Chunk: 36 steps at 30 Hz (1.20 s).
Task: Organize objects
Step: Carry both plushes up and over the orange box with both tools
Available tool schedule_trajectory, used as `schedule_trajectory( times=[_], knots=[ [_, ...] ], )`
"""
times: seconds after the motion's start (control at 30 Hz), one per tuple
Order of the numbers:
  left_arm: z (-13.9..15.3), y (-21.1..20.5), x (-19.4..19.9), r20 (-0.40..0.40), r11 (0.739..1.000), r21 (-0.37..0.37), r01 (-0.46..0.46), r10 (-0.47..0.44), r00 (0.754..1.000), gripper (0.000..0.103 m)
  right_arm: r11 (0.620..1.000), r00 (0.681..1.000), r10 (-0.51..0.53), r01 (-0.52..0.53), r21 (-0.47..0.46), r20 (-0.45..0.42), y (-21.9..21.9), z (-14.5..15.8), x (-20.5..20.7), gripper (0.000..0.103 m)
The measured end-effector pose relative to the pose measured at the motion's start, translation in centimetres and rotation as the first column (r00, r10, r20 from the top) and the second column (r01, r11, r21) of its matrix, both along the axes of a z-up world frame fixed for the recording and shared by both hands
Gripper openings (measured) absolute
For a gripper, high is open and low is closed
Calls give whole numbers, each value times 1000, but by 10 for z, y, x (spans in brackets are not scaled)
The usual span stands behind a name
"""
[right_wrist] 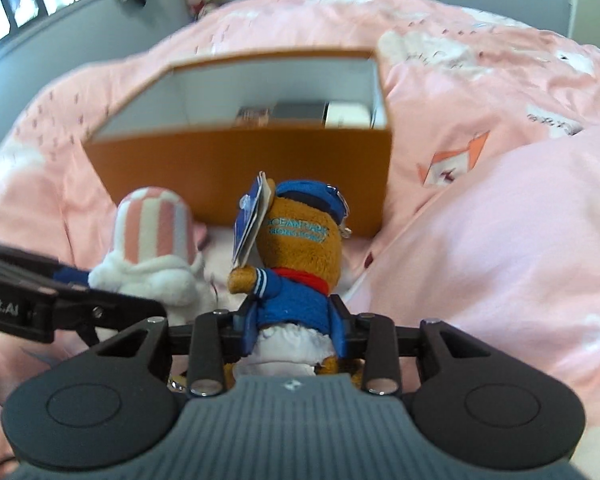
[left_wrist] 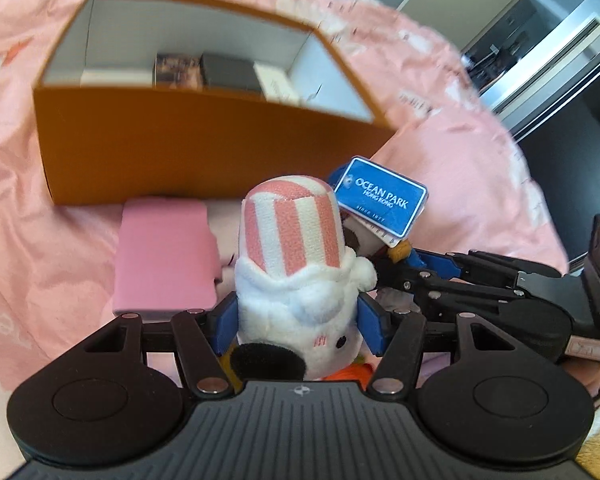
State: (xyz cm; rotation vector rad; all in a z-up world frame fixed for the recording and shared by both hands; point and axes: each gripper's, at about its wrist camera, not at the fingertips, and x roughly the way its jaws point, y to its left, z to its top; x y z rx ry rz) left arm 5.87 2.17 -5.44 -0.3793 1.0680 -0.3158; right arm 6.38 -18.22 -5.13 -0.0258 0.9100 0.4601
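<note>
Left wrist view: one white plush toy [left_wrist: 296, 276] with striped hat clamped in the left gripper [left_wrist: 296, 320], one pink case [left_wrist: 164, 256] on the pink bedding [left_wrist: 52, 240], one orange box [left_wrist: 196, 148] holding four small packs. Right wrist view: one brown plush bear [right_wrist: 296, 264] in blue jacket, one blue tag [right_wrist: 250, 216] attached, clamped in the right gripper [right_wrist: 292, 328] before that same box.

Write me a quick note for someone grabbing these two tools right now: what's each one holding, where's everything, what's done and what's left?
Left hand-held gripper: shut on the white plush with the pink-striped hat.
Right hand-held gripper: shut on the brown bear plush in a blue jacket, Ocean Park tag attached.
Both toys sit in front of the orange box on the pink bedding.
Done: a few small boxes already lie inside the orange box.
Left: both plush toys probably go into the box; a pink case lies on the bedding beside it, not yet put away.
</note>
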Motion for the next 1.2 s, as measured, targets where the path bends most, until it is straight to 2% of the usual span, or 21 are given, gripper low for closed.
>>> schedule_trajectory(
  times=[0.2, 0.4, 0.6, 0.73, 0.97, 1.13, 1.2],
  knots=[
    [39, 11, -10, 107, 999, -45, -22, 26, 994, 70, 996, 998, -10, 4, 88, 69, 1, 44, -5, 37],
    [71, 21, 0, 190, 997, -45, -63, 70, 979, 70, 994, 986, 10, -28, 108, 164, 16, 81, -2, 37],
    [98, 35, 19, 255, 993, -13, -115, 114, 960, 70, 987, 974, 1, -38, 158, 227, 31, 110, 23, 37],
    [114, 48, 38, 282, 990, 25, -139, 126, 951, 70, 976, 972, -9, -43, 215, 235, 42, 121, 44, 37],
    [121, 71, 77, 246, 988, 78, -130, 107, 963, 70, 968, 977, -22, -33, 248, 213, 62, 123, 86, 37],
    [90, 68, 110, 139, 984, 161, -80, 58, 989, 70, 982, 995, -40, 22, 186, 95, 75, 91, 121, 37],
    [75, 66, 121, 94, 984, 171, -59, 43, 995, 70, 985, 998, -52, 45, 165, 39, 76, 73, 131, 37]
  ],
)
